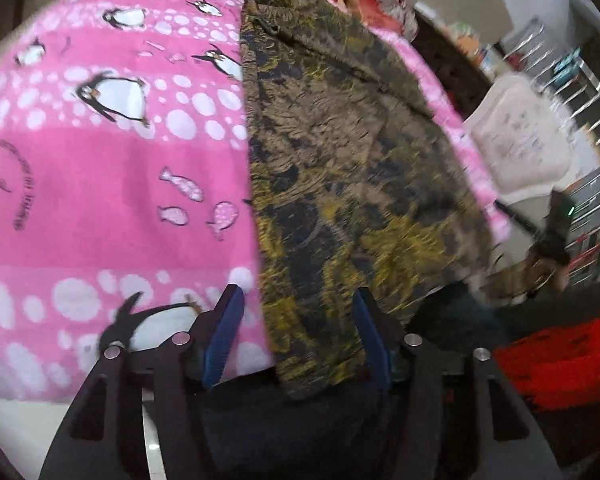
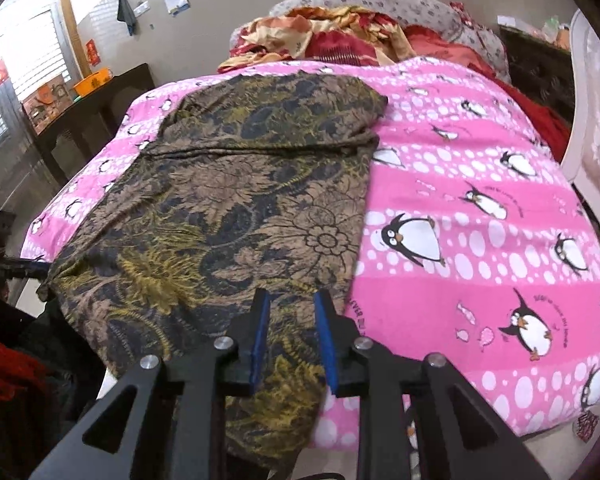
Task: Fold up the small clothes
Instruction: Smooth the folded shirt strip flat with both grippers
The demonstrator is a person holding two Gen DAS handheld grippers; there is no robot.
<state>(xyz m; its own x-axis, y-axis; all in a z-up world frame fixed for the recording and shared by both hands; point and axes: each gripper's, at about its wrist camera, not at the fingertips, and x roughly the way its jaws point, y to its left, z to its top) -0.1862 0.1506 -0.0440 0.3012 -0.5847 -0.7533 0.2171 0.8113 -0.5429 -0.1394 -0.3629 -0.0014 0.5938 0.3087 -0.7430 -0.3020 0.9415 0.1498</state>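
A brown, black and yellow floral garment [image 2: 236,208] lies spread on a bed with a pink penguin-print cover [image 2: 480,208]. It also shows in the left wrist view [image 1: 340,168], on the same pink cover [image 1: 100,184]. My left gripper [image 1: 298,300] is open, its blue pads either side of the garment's near edge, over the bed's front edge. My right gripper [image 2: 290,300] is open a little, hovering over the garment's near right corner, which hangs over the bed edge. In the left wrist view the other gripper [image 1: 552,236] is blurred, touching a far corner of the cloth.
Crumpled red and gold bedding [image 2: 340,40] and a floral pillow [image 2: 400,4] lie at the bed's head. A dark side table [image 2: 88,112] with an orange bowl stands left. A white plastic chair [image 1: 520,136] is beside the bed. Red fabric [image 1: 560,360] lies low right.
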